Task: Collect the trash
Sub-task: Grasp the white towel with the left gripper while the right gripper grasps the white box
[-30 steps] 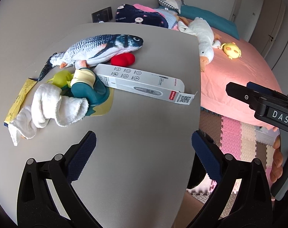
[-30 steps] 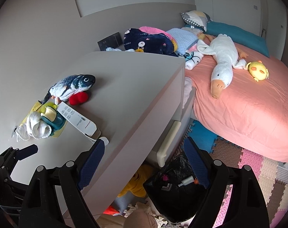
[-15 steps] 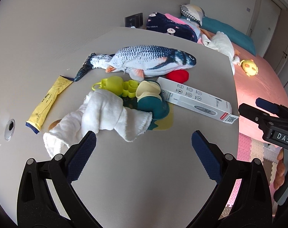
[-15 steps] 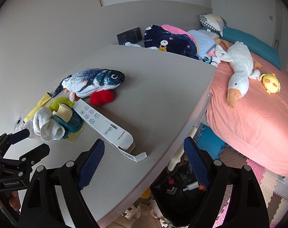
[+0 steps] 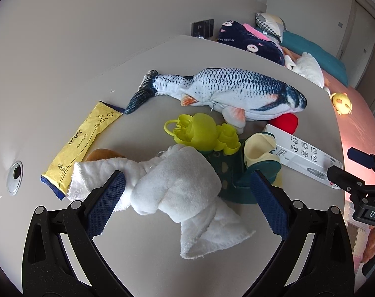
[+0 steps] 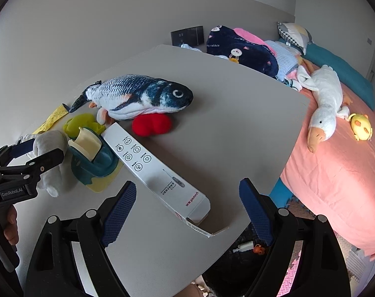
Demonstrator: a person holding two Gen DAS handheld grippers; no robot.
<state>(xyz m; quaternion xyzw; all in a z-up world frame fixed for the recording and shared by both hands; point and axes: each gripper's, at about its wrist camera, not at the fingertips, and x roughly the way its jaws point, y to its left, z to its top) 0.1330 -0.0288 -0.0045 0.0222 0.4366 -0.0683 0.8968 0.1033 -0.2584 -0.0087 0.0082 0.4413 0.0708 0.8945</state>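
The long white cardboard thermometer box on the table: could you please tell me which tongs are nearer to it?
Right. The right tongs hover open over the long white cardboard thermometer box; the left tongs straddle the white towel beyond.

Left gripper [image 5: 187,198] hangs wide open over the crumpled white terry cloth [image 5: 177,188] on the grey tabletop [image 5: 63,86]; a yellow printed sachet [image 5: 81,143] lies left, a plush blue-grey fish [image 5: 224,91] beyond.

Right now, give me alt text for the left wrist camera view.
The open left gripper hangs over a crumpled white towel on a grey table. Behind lie a yellow packet, green toys and a plush fish.
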